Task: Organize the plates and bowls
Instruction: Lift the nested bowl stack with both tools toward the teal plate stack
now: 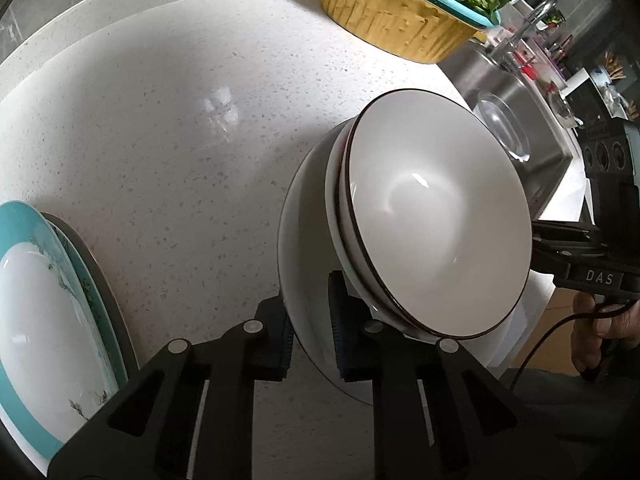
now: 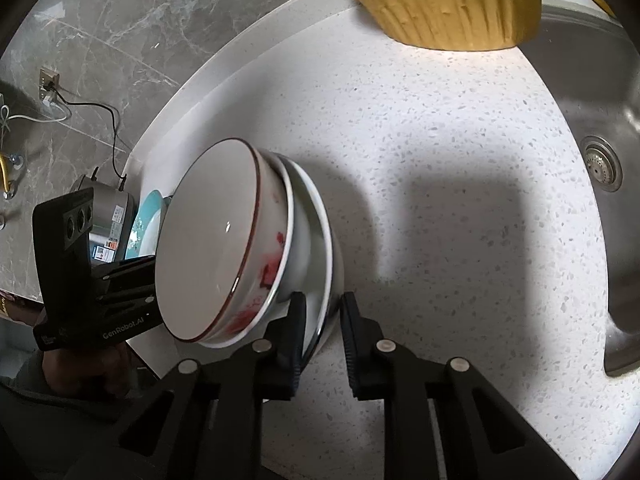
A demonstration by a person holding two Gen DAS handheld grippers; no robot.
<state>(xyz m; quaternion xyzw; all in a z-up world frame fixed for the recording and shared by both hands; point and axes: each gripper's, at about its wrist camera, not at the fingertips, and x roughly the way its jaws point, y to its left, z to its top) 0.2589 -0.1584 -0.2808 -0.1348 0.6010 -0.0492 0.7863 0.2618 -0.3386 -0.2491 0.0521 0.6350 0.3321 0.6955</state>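
A stack of white bowls (image 1: 436,216) with a dark-rimmed bowl on top rests in a large white bowl (image 1: 300,264). My left gripper (image 1: 310,332) is shut on the large bowl's rim from one side. In the right wrist view the same stack (image 2: 216,240) shows red pattern on a bowl's side, and my right gripper (image 2: 320,332) grips the large bowl's rim (image 2: 324,248) from the opposite side. The stack is held over the white speckled counter (image 1: 180,140). A teal-rimmed plate (image 1: 44,312) lies at the left.
A yellow basin (image 1: 392,20) with a teal strainer of greens stands at the back. A steel sink (image 2: 600,120) with a clear plate (image 1: 504,128) lies at the right. A metal appliance (image 2: 112,216) stands by the wall.
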